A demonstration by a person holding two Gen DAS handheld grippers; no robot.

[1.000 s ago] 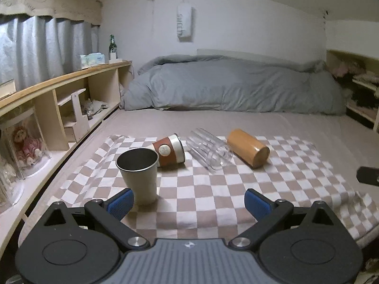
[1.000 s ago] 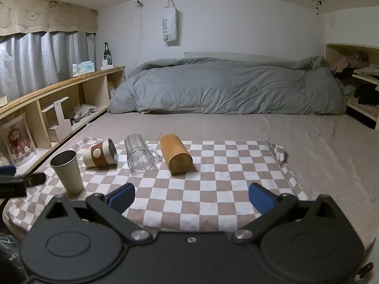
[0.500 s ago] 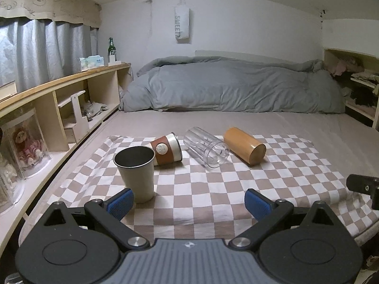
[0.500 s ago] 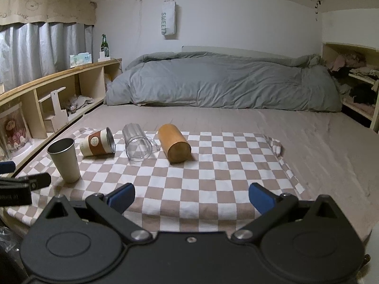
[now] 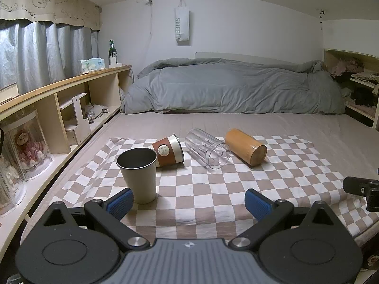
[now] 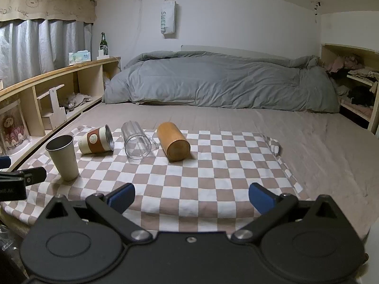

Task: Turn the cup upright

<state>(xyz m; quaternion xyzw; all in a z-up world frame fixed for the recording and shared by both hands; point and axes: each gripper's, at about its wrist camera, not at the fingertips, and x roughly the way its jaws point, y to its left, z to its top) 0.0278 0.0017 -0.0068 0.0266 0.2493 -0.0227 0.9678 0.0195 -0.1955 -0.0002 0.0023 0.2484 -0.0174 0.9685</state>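
Brown-and-white checkered cloth [image 5: 213, 189] ahead of both grippers | left gripper [image 5: 188, 202] jaws wide, holding nothing | right gripper [image 6: 191, 195] jaws wide, holding nothing | cream metal cup [image 5: 138, 174] upright just past left finger | brown-sleeved cup [image 5: 168, 150], clear glass [image 5: 207, 148], wooden cylinder cup [image 5: 245, 146] lying beyond | hanging bag [image 5: 182, 27] reads "SWEET"

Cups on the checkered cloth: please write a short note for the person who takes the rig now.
Left tongs: open, empty, near the steel cup.
Right tongs: open, empty, before the checkered cloth.
Done: the steel cup stands upright, mouth up.
Left: three lie on their sides in a row behind it: sleeved cup, clear glass, wooden cup. Stand each upright.
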